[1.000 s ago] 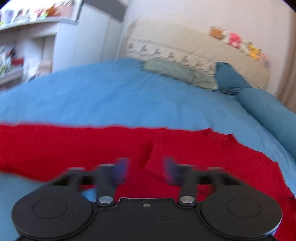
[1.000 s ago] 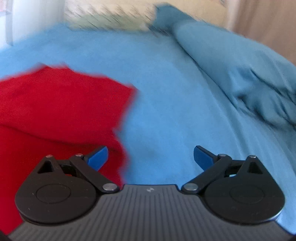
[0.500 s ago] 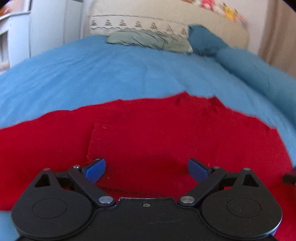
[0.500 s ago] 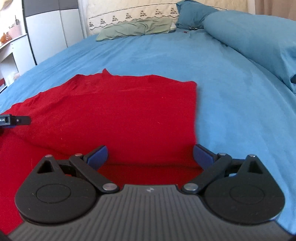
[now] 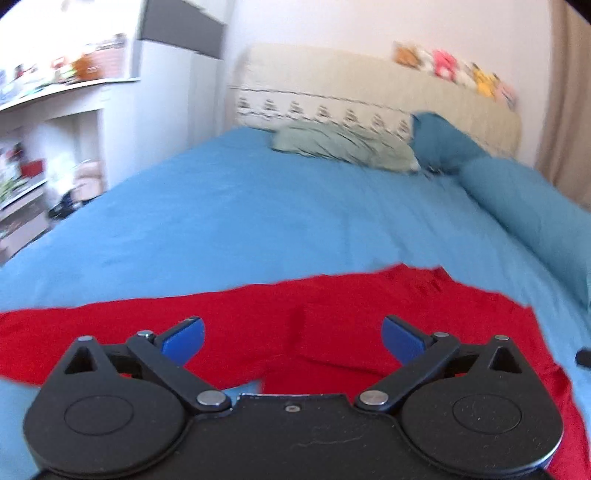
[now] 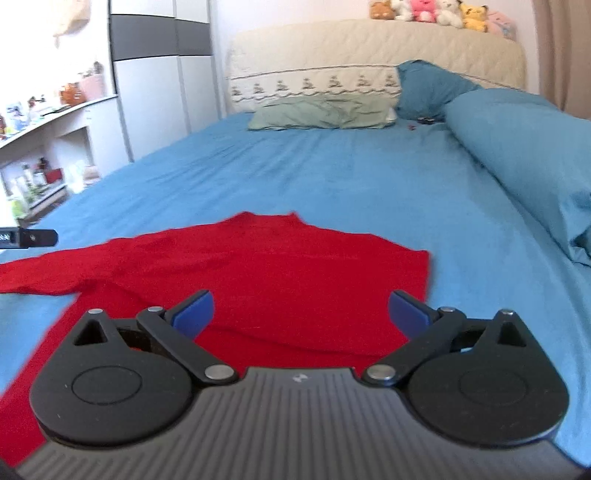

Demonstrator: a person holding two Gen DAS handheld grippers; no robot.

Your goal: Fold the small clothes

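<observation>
Counts: one red knit long-sleeved top; two hand-held grippers; one pale green pillow; one dark teal pillow; one long rolled blue duvet; a row of plush toys on the cream quilted headboard.
Red top, place: lies on the blue bedsheet, at the end far from the cream headboard.
Red top, look: spread flat, neck pointing toward the headboard, one sleeve stretched out sideways; the other side ends in a straight edge; a square patch shows on the body in the left wrist view.
Left gripper: blue-tipped fingers wide apart, over the red top, holding nothing.
Right gripper: fingers wide apart over the red top, empty.
Change: a second ago the left fingers were close together at the cloth; both cameras now sit farther back from the headboard, and more bedsheet shows.
</observation>
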